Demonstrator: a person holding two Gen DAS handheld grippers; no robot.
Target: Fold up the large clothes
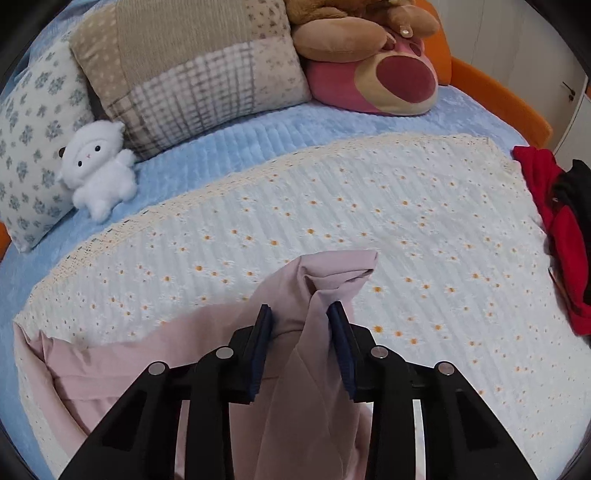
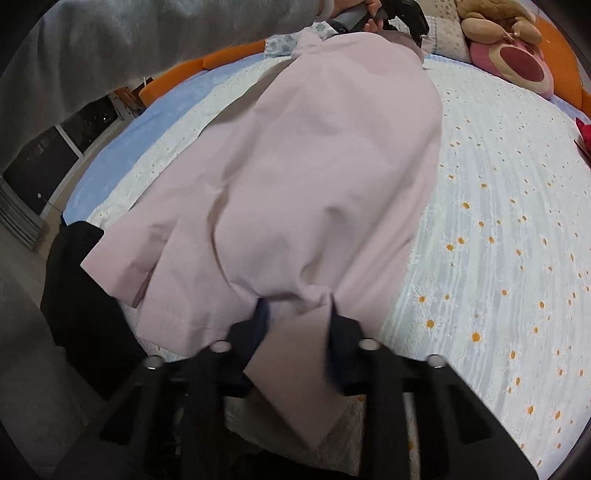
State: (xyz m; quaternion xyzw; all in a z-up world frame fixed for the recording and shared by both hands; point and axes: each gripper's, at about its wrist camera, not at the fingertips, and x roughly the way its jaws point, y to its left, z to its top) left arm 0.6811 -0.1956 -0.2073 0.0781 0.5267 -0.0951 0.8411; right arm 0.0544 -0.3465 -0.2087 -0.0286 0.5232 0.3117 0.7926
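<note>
Left wrist view: the left gripper (image 1: 301, 314) has its 2 dark blue pads pinching a bunched fold of the pink garment (image 1: 295, 369). The cloth rises between the pads, pokes out just ahead of the tips in a crumpled peak, and hangs down below and to the left of the gripper. Under and ahead of it lies the daisy-print bedspread (image 1: 332, 206) with a lace edge, spread over a blue ribbed blanket (image 1: 229, 144). Far ahead to the left sits a white plush lamb (image 1: 98, 170), leaning on a floral pillow (image 1: 33, 147) and just beside a patchwork pillow (image 1: 192, 70). Far ahead to the right is a pink plush bear (image 1: 380, 77). Off to the right edge lies a red and black pile of clothes (image 1: 561, 221).

Right wrist view: the right gripper (image 2: 297, 306) pinches the near edge of the same pink garment (image 2: 314, 155), with a corner of cloth hanging down between its 2 fingers. From there the garment stretches forward, lifted off the bedspread (image 2: 509, 221), to the left gripper (image 2: 417, 35) far ahead at the top, held by a hand (image 2: 371, 16) in a grey sleeve (image 2: 110, 48). A short sleeve of the garment sticks out to the left. A dark cloth (image 2: 81, 280) lies at the bed's edge, left of the gripper.
</note>
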